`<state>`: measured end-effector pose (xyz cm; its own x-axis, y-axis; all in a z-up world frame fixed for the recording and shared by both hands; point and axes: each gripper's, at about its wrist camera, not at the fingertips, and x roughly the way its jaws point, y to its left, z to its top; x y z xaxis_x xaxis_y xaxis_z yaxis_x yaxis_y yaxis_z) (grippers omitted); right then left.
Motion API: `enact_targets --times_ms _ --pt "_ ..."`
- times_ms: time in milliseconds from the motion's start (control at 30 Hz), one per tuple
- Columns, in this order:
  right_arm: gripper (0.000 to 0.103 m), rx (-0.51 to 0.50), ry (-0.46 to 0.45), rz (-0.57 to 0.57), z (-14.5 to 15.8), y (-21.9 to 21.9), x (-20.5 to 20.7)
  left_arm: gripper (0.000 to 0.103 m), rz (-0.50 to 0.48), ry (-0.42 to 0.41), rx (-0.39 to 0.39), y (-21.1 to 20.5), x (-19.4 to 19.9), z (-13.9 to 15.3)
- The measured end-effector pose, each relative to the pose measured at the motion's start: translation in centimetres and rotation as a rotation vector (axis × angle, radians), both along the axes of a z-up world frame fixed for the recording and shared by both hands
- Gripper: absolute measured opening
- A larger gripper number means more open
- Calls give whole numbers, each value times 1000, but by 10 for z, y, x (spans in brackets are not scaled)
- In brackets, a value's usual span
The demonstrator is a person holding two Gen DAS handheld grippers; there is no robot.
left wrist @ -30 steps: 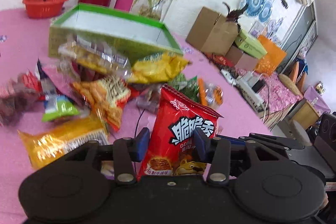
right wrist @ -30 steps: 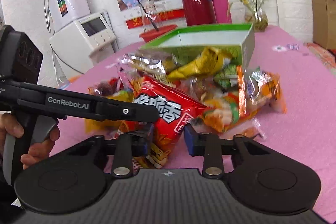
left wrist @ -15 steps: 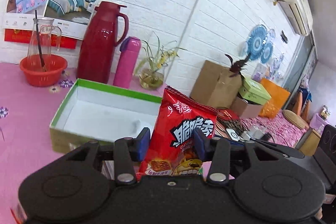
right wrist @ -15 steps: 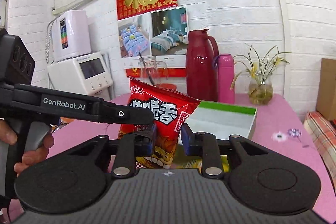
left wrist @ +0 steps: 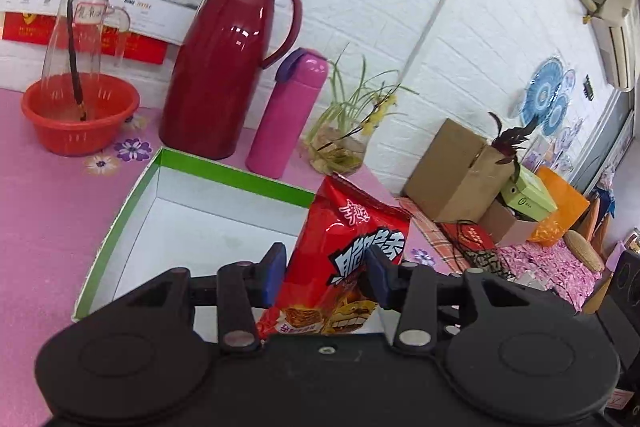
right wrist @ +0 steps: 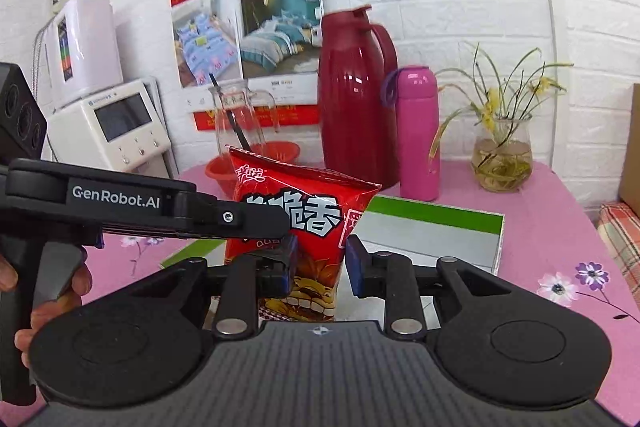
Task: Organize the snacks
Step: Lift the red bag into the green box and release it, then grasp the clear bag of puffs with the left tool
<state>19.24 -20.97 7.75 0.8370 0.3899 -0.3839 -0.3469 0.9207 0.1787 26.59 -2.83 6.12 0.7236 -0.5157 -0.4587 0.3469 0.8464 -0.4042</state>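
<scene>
Your left gripper (left wrist: 326, 277) pinches the red snack bag (left wrist: 352, 259), upright, over the near right corner of the green-rimmed box (left wrist: 120, 223). Your right gripper (right wrist: 320, 263) straddles the same bag; its jaws have just been opening, and the right pad (right wrist: 354, 261) stands off the bag.

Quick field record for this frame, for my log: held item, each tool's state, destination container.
held item: red snack bag, upright, near the box
left tool: shut on the bag
right tool: jaws have just been opening, bag between them; whether they grip it is unclear
container: green-rimmed box, open, visible interior bare
</scene>
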Motion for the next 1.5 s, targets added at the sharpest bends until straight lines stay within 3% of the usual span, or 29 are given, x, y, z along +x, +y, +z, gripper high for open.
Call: enact_targets --times_ms 33,67,100,133,233,367,433,600,900,1200,1300,1367,1500 --pt "52 -14 10 -2 -4 3 4 24 -3 11 -2 1 4 -4" --pt "66 -41 24 -5 -8 6 8 66 1 25 -3 1 6 -8" --pt "76 -76 37 -7 -13 9 12 84 19 31 -1 2 6 -10" --pt "94 -110 44 -15 -16 13 12 103 34 25 7 3 4 -12" --pt "96 -168 31 -24 -18 13 6 103 43 0 47 4 -3 -9" --pt "97 -123 -4 -10 -1 5 -13 103 43 0 27 9 -19 3" --pt "103 -103 -32 -8 9 1 -29 103 39 -9 27 10 -35 12" --pt "103 -69 -88 13 22 -4 -78 103 30 -26 81 13 -86 25" --pt "103 -16 -49 75 2 -1 -146 103 6 -7 77 25 -158 6" --pt "103 -35 32 135 -19 32 -137 101 80 45 79 42 -144 -9" --pt "103 -18 46 162 -21 43 -126 90 91 64 71 48 -131 -12" --pt "103 -12 61 179 -23 50 -118 77 94 80 72 48 -120 -14" --pt "103 -91 60 182 -28 67 -109 71 80 107 81 48 -104 -20"
